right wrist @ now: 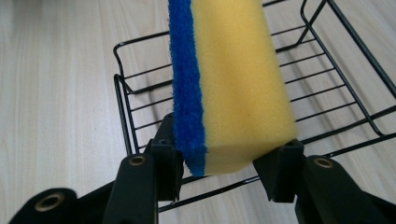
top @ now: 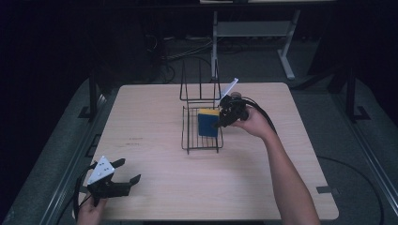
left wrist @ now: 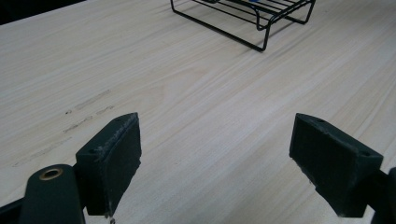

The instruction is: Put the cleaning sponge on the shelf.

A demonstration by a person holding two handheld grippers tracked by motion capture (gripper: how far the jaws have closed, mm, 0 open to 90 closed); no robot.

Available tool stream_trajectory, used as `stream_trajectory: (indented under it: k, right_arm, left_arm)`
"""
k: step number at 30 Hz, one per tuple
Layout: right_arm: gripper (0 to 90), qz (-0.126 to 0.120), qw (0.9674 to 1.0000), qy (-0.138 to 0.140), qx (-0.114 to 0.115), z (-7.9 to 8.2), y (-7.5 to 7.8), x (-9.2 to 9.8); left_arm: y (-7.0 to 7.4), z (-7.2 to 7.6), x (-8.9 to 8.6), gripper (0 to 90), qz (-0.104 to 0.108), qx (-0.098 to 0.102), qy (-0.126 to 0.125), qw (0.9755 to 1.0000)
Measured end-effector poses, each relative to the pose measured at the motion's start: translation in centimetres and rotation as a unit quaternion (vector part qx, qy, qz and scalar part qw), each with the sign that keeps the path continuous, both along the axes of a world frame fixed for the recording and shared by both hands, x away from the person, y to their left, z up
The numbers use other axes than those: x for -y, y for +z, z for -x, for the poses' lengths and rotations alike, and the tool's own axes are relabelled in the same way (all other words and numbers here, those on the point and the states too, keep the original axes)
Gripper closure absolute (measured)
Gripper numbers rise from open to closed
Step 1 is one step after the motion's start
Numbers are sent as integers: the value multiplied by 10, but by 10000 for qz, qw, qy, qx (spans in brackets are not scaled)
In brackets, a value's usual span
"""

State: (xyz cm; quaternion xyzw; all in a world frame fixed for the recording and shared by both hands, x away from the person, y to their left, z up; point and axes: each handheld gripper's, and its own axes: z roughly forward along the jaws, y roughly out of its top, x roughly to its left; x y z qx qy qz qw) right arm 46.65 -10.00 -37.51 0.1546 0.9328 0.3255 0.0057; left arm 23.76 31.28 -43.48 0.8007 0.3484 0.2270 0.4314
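Sponge of yellow foam with a blue scouring layer (right wrist: 224, 88) is clamped between the jaws of the right gripper (right wrist: 219, 163), one jaw pressed on the blue face and the other on the yellow side. In the high view the sponge (top: 208, 123) is held on edge over the black wire rack (top: 190, 140), at the rack's right half; whether it touches the wires cannot be told. The rack is set near the middle of the light wooden table (top: 155, 173), with an upright wire frame at its far end. The left gripper (top: 123, 177) is held well apart from the rack, near the table's front left corner, its jaws spread wide with nothing between them.
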Motion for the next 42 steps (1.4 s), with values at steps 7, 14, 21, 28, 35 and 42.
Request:
stream_trajectory:
  k: [7, 14, 21, 28, 35, 42]
  right_arm:
    - [546, -7, 10000, 25, 35, -1, -1, 1]
    - [529, 26, 10000, -1, 25, -1, -1, 2]
    - [500, 32, 10000, -19, 0, -1, -2, 1]
    - [496, 83, 10000, -30, 14, -1, -1, 1]
    - [463, 74, 10000, -44, -6, -1, -2, 1]
    - [435, 74, 9999, -69, -14, -1, -1, 2]
  left_arm:
    - [0, 0, 0, 162, 14, 6, 14, 10000]
    - [0, 0, 0, 162, -1, 2, -1, 10000]
    - [0, 0, 0, 162, 2, -17, -4, 10000]
    - [0, 0, 0, 162, 12, -9, 0, 10000]
    - [0, 0, 0, 162, 8, -13, -4, 10000]
    - [0, 0, 0, 162, 3, -11, -18, 10000]
